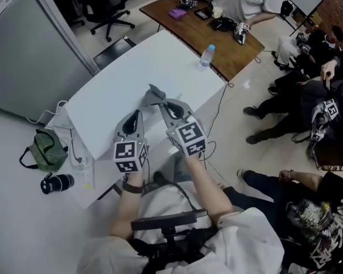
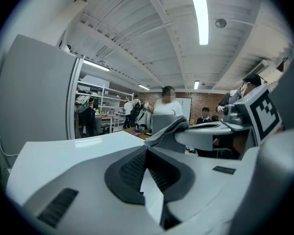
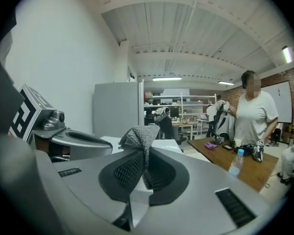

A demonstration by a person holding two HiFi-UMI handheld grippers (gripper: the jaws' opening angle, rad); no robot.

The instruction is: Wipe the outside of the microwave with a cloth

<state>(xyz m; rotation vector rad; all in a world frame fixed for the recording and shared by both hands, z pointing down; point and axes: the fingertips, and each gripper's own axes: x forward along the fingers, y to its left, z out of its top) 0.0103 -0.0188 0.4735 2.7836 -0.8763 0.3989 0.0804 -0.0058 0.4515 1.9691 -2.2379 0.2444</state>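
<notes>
No microwave shows in any view. A grey cloth (image 1: 154, 96) sticks up from my right gripper (image 1: 163, 105), which is shut on it above the white table (image 1: 120, 79). In the right gripper view the cloth (image 3: 139, 140) bunches out of the closed pads of the right gripper (image 3: 146, 166). My left gripper (image 1: 136, 115) hovers just left of it, shut with nothing between its pads. The left gripper view shows the left gripper (image 2: 146, 154) with its pads pressed together, and the cloth (image 2: 169, 129) beyond them at the right.
A water bottle (image 1: 206, 56) stands at the table's far right corner, beside a cluttered brown desk (image 1: 223, 44). A grey cabinet (image 1: 28, 56) stands to the left. On the floor lie a green bag (image 1: 46, 150) and a black lens (image 1: 57, 182). Seated people (image 1: 308, 101) fill the right.
</notes>
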